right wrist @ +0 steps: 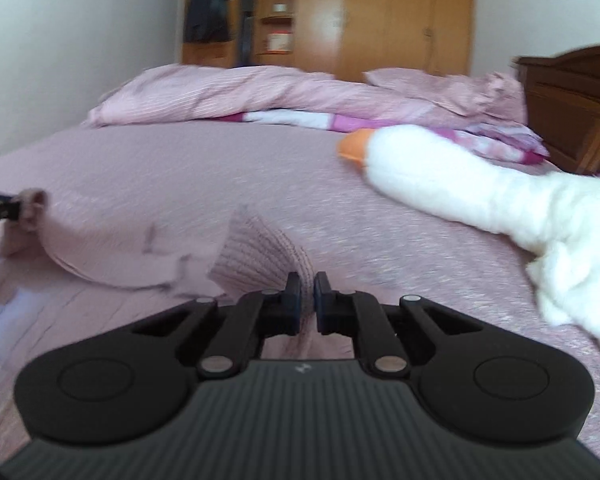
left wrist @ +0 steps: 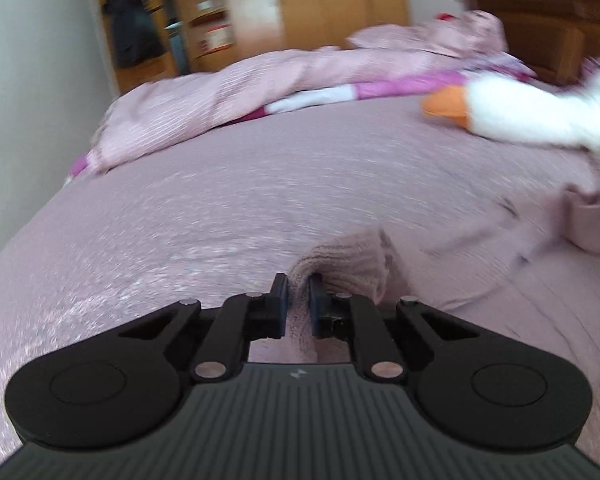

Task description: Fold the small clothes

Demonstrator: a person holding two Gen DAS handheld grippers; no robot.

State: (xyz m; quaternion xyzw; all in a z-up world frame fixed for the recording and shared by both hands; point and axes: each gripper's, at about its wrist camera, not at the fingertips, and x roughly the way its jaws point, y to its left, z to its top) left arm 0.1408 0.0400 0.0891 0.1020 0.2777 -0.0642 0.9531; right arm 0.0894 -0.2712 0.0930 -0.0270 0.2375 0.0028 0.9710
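Note:
A small dusty-pink knit garment [left wrist: 480,256] lies stretched across the pink bed. My left gripper [left wrist: 299,280] is shut on its ribbed cuff [left wrist: 348,260], and the cloth bunches up between the pads. In the right wrist view my right gripper [right wrist: 307,282] is shut on another ribbed edge [right wrist: 260,256] of the same garment [right wrist: 112,248]. Far left in that view, the left gripper [right wrist: 4,208] shows holding its bunched cuff. The garment sags between both grips, and both views are blurred.
The pink bedspread [left wrist: 220,200] fills the foreground. A white plush goose [right wrist: 480,192] with an orange beak lies at the right, close to my right gripper. A rumpled pink duvet [right wrist: 228,92] crosses the back. A dark wooden headboard [right wrist: 572,108] and a light wooden wardrobe [right wrist: 380,12] stand behind.

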